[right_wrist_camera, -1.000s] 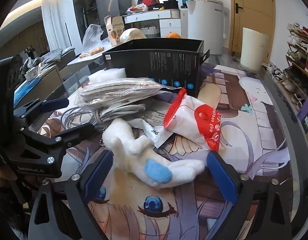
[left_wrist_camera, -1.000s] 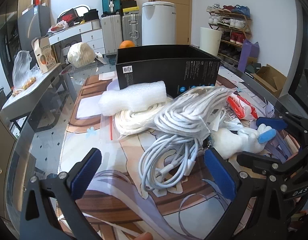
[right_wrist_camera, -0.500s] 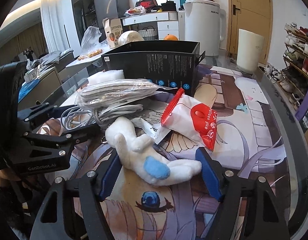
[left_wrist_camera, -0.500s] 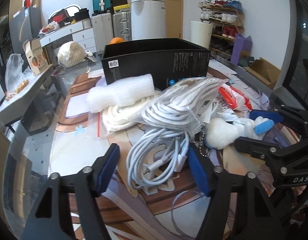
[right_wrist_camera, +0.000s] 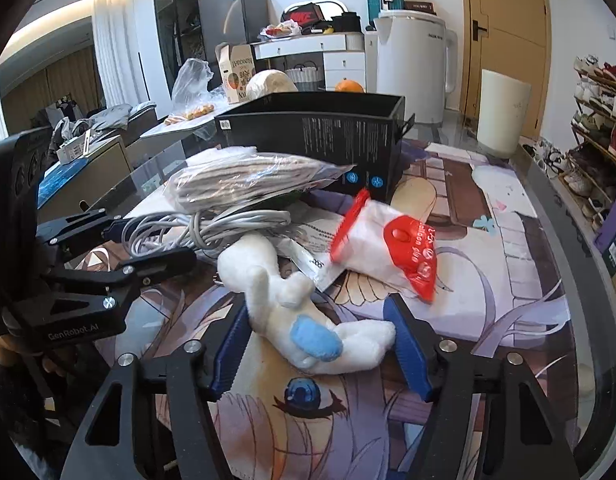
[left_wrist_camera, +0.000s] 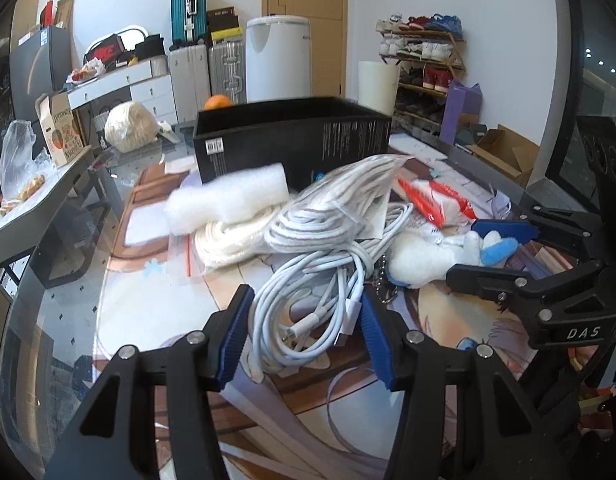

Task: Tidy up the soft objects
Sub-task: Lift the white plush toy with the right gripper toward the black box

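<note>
A coil of white charging cable lies on the printed mat between the blue pads of my left gripper. The jaws are closing, and both pads touch the coil's sides. A white plush toy with blue patches lies across my right gripper. Those jaws are closing too, one pad against the body and the other against a foot. The left wrist view shows the plush toy to the right of the coil. Behind them lie a bagged grey-white rope, a white foam roll and a red-and-white pouch.
An open black box stands behind the pile. A zip bag of white cord lies under the foam roll. The glass table's edge curves along the right. Suitcases, a shoe rack and a white bin stand beyond the table.
Both grippers' jaws have narrowed from wide apart: the left around the cable coil, the right around the plush toy. Neither hand has shifted much.
</note>
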Tool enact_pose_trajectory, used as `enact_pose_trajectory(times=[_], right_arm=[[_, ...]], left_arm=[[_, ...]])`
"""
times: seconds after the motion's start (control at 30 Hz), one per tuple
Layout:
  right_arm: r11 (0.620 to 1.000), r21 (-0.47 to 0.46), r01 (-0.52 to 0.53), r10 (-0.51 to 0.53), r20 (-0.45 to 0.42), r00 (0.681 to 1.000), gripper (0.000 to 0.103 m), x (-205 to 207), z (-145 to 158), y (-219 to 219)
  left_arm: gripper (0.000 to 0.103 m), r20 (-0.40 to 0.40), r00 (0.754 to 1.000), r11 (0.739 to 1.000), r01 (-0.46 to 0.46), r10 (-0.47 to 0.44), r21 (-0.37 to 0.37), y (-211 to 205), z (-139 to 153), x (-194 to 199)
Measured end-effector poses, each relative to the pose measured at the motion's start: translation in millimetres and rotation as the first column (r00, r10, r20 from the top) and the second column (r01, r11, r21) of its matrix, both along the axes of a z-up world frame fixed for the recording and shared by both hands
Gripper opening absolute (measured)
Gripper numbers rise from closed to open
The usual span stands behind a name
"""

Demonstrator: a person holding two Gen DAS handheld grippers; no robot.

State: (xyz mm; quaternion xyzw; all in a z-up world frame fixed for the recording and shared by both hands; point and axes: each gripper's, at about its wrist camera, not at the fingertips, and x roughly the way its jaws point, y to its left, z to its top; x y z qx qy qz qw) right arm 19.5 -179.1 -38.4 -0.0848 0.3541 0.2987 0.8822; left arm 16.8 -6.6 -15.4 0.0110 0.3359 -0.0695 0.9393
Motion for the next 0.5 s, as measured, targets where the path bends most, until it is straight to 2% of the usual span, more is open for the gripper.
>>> enact_pose_trajectory(times=[0.17,0.4,0.5], right_arm=[[1.000,0.006,-0.018,0.018,0.029,0.999,0.055,-4,4,0],[0.998,-0.007,-0.067,0.067,0.028,0.997,0.055,-5,5,3],[0.995,-0.022,-0.092,0.093,0.023,0.995,0.059,-5,4,7]], left_arm=[[0.052,0.031,0.999,1.000,0.008,-0.008,-0.018,2,4,-3],[0.052,0.063,0.998,0.999,0.019,-0.016,-0.044,3,10,-7],[0.052,0.077,0.997,0.998,0.017,-0.012,-0.061,5,14,-9]])
